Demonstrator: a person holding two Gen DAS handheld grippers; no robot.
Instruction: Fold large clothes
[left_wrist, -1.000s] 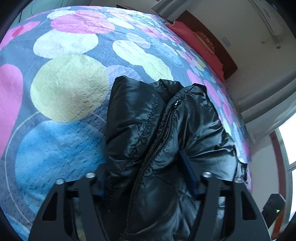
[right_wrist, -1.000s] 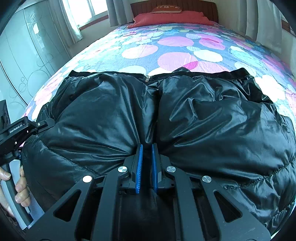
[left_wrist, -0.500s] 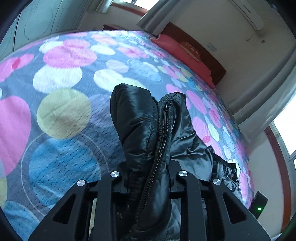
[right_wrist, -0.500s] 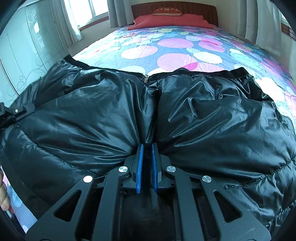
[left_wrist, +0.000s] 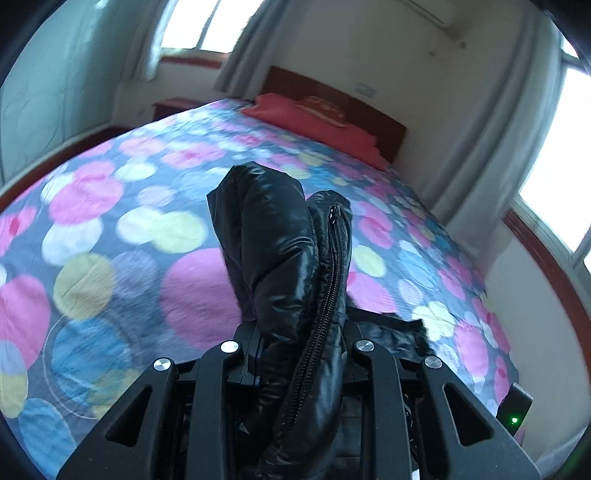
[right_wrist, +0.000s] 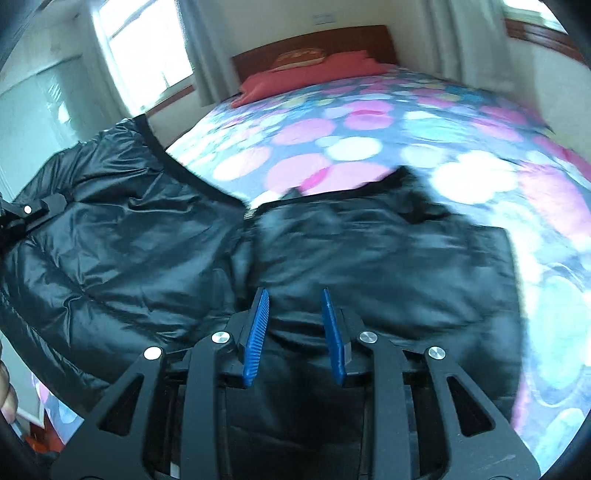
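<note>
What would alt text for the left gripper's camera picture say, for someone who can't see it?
The left gripper is shut on a bunched fold of black puffer jacket, zipper showing, held up above a bed covered in pink, blue and yellow circles. Red pillows lie against a dark headboard.

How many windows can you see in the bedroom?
2 in the left wrist view: one bright window on the far wall left of the dark wooden headboard, one window along the right wall. Curtains may hide others.

Bare bedspread (right_wrist: 354, 147) lies open toward twelve o'clock; the raised black jacket (right_wrist: 122, 236) blocks nine, red pillows (right_wrist: 306, 74) far off.
</note>
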